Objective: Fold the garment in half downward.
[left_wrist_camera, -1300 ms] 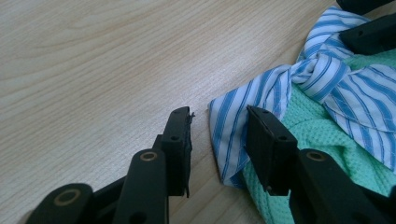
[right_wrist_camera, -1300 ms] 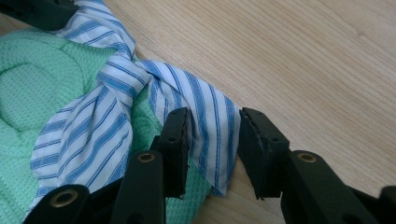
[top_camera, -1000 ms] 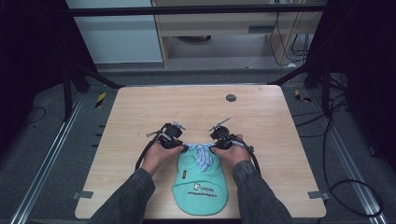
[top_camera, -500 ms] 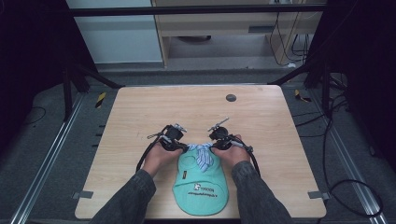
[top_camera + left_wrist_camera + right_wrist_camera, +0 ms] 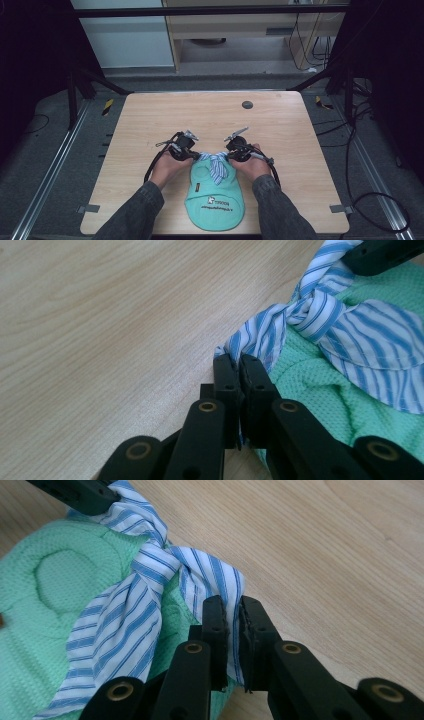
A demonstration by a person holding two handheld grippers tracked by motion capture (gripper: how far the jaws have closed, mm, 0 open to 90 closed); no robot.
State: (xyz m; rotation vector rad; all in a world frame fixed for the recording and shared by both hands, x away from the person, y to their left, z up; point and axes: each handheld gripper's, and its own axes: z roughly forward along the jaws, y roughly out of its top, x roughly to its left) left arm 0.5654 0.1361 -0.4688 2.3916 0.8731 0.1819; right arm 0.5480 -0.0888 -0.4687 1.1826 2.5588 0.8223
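Observation:
A mint-green knit garment [image 5: 215,200] with a white logo lies flat near the table's front edge. A blue-and-white striped tie [image 5: 216,167] is knotted at its far end. My left gripper [image 5: 192,154] is shut on the tie's left end, and in the left gripper view its jaws [image 5: 237,360] pinch striped cloth [image 5: 350,335] beside the green knit [image 5: 320,395]. My right gripper [image 5: 227,154] holds the right end. Its jaws [image 5: 233,602] have just been closing, and striped cloth [image 5: 130,625] is pressed between them.
A small dark round disc [image 5: 247,104] sits near the far edge of the wooden table [image 5: 150,125]. Black frame bars stand beyond the far corners. Yellow-and-black items [image 5: 107,106] lie on the floor to either side. Cables trail from both grippers.

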